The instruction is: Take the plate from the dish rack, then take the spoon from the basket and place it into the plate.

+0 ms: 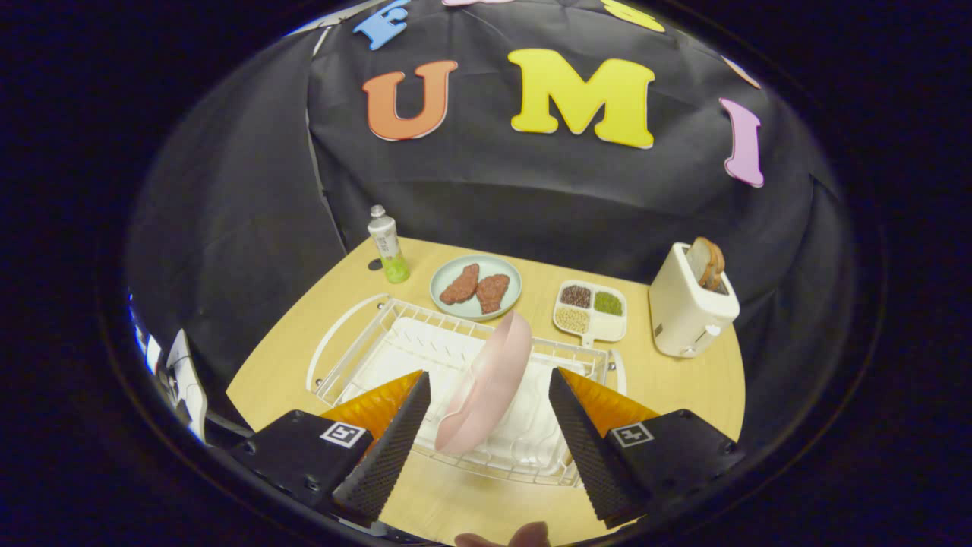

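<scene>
The fingers (490,403) are seen spread wide at the bottom of the frame, and nothing is gripped by them. The pink plate (486,387) is stood on edge in the white wire dish rack (364,338), tilted a bit, and it's lined up right in the gap between the two fingers without being touched by either one as far as can be told. The rack is set on the wooden worktop (683,380) in the lower middle of the frame, just ahead of the fingers, with some kind of white tray laid under the wires.

Further back, around the centre of the frame, a pale green plate (448,277) with two reddish-brown pieces of meat (477,289) on it is parked just beyond the rack. To its left, a small bottle (387,243) with green liquid is stood upright near the back edge of the worktop. To the right of the green plate, a small white divided dish (592,310) filled with grains or beans in three compartments is placed near the rack's far corner. At centre right, a cream toaster (687,311) is set well apart from the rack, with toast (708,262) poked out of the top.

A fingertip (505,538) is glimpsed at the very bottom edge. The spoon and basket can't be made out.
</scene>
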A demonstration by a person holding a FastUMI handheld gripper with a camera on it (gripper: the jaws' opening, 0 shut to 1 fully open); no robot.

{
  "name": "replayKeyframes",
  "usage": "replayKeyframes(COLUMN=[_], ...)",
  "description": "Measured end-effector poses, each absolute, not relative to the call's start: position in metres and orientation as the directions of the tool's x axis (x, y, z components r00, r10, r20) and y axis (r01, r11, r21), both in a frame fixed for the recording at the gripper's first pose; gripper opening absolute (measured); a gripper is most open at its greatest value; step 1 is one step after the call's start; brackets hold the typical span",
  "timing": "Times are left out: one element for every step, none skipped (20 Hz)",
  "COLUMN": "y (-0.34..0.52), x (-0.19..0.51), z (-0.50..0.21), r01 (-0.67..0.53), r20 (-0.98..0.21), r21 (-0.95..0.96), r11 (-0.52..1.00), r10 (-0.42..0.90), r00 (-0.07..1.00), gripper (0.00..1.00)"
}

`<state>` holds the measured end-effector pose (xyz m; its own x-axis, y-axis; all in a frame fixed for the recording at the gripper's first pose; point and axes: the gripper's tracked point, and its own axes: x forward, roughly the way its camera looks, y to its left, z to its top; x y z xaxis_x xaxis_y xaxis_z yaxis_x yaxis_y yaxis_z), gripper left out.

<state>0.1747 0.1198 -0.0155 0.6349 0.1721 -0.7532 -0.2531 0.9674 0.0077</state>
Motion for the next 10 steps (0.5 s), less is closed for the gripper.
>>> replayKeyframes(y=[0.122,0.124,0.125,0.126,0.127,0.129,0.131,0.135,0.137,0.138], x=[0.182,0.190,0.196,0.202,0.207,0.210,0.212,0.209,0.207,0.205], z=[-0.024,-0.034,-0.044,-0.053,-0.062,-0.070,-0.078,-0.086,-0.092,-0.097], r01=[-0.232,-0.208,-0.186,-0.160,-0.138,-0.120,-0.098,-0.083,-0.066,-0.050], r20=[-0.769,-0.785,-0.801,-0.816,-0.833,-0.845,-0.858,-0.870,-0.881,-0.890], r21=[0.033,0.055,0.075,0.088,0.098,0.116,0.134,0.153,0.166,0.172], r11=[0.972,0.977,0.980,0.983,0.986,0.986,0.986,0.985,0.984,0.984], r10=[0.173,0.171,0.170,0.164,0.157,0.161,0.165,0.174,0.178,0.177], r00=[0.615,0.595,0.574,0.554,0.531,0.510,0.487,0.461,0.438,0.419], gripper=[1.00,1.00,1.00,1.00,1.00,1.00,0.97,0.94,0.90,0.86])
